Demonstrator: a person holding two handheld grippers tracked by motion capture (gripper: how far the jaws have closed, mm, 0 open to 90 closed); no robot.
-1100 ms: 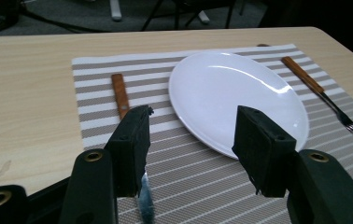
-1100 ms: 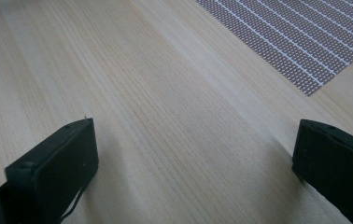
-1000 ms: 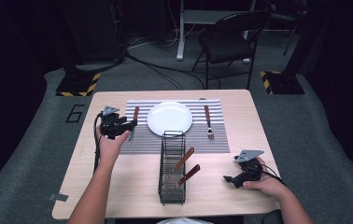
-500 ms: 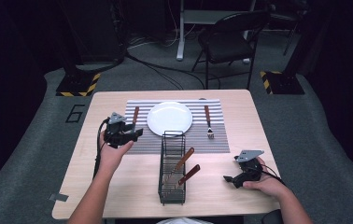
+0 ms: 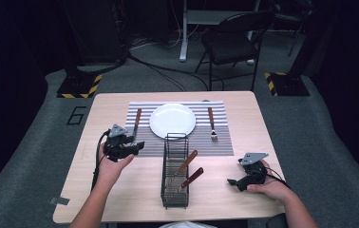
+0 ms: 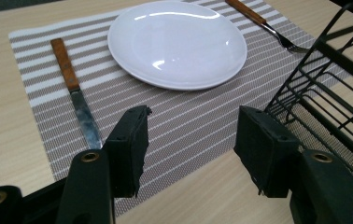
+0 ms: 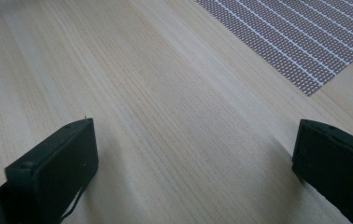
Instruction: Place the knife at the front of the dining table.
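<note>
The high view looks forward and down from above the person's side, taking in the whole counter from afar. The left gripper view sits low and close, facing across the mat toward the plate; both show the rack. The right gripper view skims bare wood, catching a mat corner.

The person's left hand holds the left gripper raised above the desk, its jaws parted with nothing between them, pointing toward the right of the high view. The right hand rests low with the right gripper, jaws spread wide and empty. Both forearms enter from the bottom edge.
</note>
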